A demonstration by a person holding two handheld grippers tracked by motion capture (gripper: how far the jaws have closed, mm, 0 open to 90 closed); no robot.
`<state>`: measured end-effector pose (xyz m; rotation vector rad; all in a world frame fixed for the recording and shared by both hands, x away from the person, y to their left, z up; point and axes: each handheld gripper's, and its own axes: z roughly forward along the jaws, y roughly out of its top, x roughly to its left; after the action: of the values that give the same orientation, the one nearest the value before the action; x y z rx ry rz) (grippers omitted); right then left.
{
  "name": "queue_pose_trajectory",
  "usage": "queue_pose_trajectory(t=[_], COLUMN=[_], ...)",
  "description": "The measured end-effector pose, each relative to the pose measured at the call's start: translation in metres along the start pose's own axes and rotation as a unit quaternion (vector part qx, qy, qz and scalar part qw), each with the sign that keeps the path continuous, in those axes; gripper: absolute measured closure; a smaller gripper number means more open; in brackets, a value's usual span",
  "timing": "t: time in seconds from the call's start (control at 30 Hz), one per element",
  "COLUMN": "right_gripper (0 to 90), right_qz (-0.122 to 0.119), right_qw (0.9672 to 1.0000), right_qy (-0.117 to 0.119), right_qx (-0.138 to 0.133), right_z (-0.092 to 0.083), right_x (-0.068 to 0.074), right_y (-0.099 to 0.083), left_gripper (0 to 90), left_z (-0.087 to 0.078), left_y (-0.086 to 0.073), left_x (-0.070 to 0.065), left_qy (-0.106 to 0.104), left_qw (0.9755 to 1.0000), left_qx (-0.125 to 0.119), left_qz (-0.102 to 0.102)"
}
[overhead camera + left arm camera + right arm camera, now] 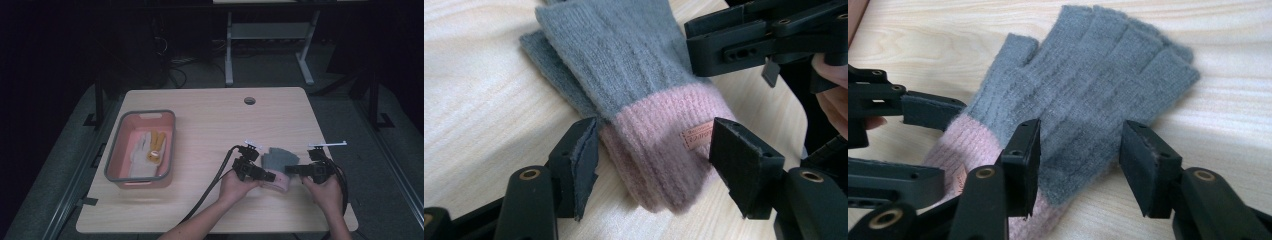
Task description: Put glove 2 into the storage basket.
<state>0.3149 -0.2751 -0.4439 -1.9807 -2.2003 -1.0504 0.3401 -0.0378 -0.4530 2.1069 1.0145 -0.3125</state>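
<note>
A pair of grey fingerless knit gloves [280, 158] with pink cuffs [659, 130] lies stacked on the wooden table, near its front right. My left gripper [659, 150] stands open with its jaws on either side of the pink cuff, the pads close to its edges without squeezing it. In the high view the left gripper [270, 176] comes in from the left and the right gripper [291, 170] from the right, tips almost meeting over the gloves. My right gripper [1080, 155] is open over the grey palm part [1088, 95], just past the cuff.
A pink tub with a grey rim [116, 150] sits at the table's left, holding a white glove [140, 152] and a yellow one [156, 145]. A cable hole [249, 100] is at the far edge. The table's front edge runs just under both hands.
</note>
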Motion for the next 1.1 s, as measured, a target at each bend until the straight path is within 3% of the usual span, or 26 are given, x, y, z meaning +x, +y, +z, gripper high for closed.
queue_pose_trajectory(t=[0.3, 0.7, 1.1], right_gripper=[47.9, 48.4, 54.7], right_qz=[0.015, 0.031, 0.053], right_qw=[0.9998, 0.9992, 0.9974], right_qy=[0.011, 0.021, 0.039], right_qx=[-0.003, -0.015, -0.028], right_z=[0.005, 0.009, 0.012], right_x=[-0.007, -0.011, -0.01], right_y=[-0.006, -0.013, -0.018], left_gripper=[37.0, 35.5, 42.3], left_z=[0.006, 0.008, 0.01], left_y=[-0.002, -0.003, -0.006], left_x=[0.0, 0.0, 0.0], left_qy=[0.015, 0.012, 0.003], left_qw=[0.9998, 0.9998, 1.0], left_qx=[0.01, 0.015, 0.005], left_qz=[0.004, 0.003, -0.006])
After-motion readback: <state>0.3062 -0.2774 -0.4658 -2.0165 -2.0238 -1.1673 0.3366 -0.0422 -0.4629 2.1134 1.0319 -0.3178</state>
